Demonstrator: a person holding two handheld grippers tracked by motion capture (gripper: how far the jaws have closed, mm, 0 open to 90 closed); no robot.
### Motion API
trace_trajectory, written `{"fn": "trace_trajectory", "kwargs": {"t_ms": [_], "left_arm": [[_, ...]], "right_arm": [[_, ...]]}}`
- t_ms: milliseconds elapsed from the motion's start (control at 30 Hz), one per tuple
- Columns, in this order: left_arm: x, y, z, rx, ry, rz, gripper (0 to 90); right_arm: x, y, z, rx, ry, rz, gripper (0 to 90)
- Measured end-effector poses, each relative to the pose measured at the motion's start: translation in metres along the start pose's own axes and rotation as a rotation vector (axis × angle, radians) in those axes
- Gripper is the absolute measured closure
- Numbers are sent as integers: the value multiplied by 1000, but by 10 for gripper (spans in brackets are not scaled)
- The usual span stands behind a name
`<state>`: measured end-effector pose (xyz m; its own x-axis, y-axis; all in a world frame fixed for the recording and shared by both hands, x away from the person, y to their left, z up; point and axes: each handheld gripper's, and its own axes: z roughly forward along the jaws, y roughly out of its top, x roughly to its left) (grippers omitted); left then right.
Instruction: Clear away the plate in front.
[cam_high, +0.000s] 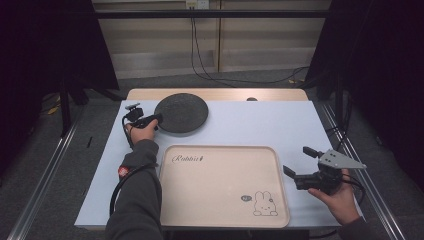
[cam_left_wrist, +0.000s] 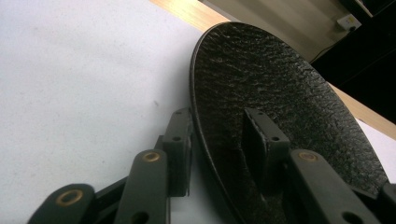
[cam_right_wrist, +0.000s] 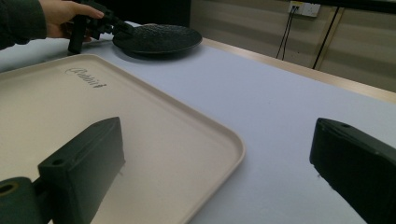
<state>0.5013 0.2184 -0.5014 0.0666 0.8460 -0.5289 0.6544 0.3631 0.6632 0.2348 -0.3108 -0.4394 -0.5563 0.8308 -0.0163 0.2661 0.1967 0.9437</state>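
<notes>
A: So where's the black plate at?
B: Back left of the table, behind the beige tray. Left gripper has its jaws clamped over the rim.
A: And the right gripper?
B: Wide open, holding nothing, beside the tray's right edge.

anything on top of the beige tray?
Nothing lies on the beige tray: just its printed script and rabbit drawing. The right tool hangs open at its right edge, one jaw over the rim. The table beneath it is covered.

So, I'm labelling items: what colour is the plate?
Black, rough-textured plate; clearest in the left gripper view.
</notes>
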Motion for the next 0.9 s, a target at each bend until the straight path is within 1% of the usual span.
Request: {"fn": "trace_trajectory", "kwargs": {"t_ms": [33,167,200,233,267,300,367,400,433,467,500,567,600,633,667,700,767,800,867,900], "left_arm": [[0,0,0,10,-11,-16,652],[2,-1,1,2,-12,-26,665],[2,-2,1,-7,-16,-47,667],[3,-1,0,9,-26,-49,667],[3,-2,1,1,-20,-55,674],[4,-2,0,9,-28,-53,677],[4,-2,2,-6,-36,-95,681],[6,-2,2,-7,-36,-97,696],[7,-2,2,1,-46,-115,706],[7,-2,2,1,-46,-115,711],[8,-3,3,-10,-61,-142,716],[8,-3,3,-2,-60,-142,720],[7,-3,3,-10,-46,-142,721],[8,-3,3,-13,-58,-156,726],[7,-3,3,-15,-48,-200,737],[8,-4,3,-19,-63,-211,749],[8,-5,2,-19,-56,-218,758],[7,-6,1,-15,-58,-225,761],[5,-6,-1,-19,-68,-263,775],[4,-6,-2,-33,-78,-260,782]], "right_arm": [[0,0,0,0,-5,1,25],[0,0,0,1,3,5,26],[0,0,0,1,3,6,26],[0,0,0,0,-3,2,26],[0,0,0,0,0,0,26],[0,0,0,2,1,5,26],[0,0,1,1,2,4,27],[0,0,0,0,5,5,27],[0,1,0,0,0,13,27],[0,1,0,2,2,10,27],[-1,1,0,2,-3,7,28],[-1,1,-1,-3,-6,7,29],[-2,1,-2,-3,-10,10,29],[-1,1,-2,-4,-12,11,29],[-2,1,-2,-6,-13,4,29],[-1,1,-2,0,-15,3,29],[-1,1,-2,3,-13,5,30],[-1,1,-2,3,-15,-6,30],[-2,1,-2,3,-15,-3,31],[-2,2,-2,2,-15,-2,31]]}}
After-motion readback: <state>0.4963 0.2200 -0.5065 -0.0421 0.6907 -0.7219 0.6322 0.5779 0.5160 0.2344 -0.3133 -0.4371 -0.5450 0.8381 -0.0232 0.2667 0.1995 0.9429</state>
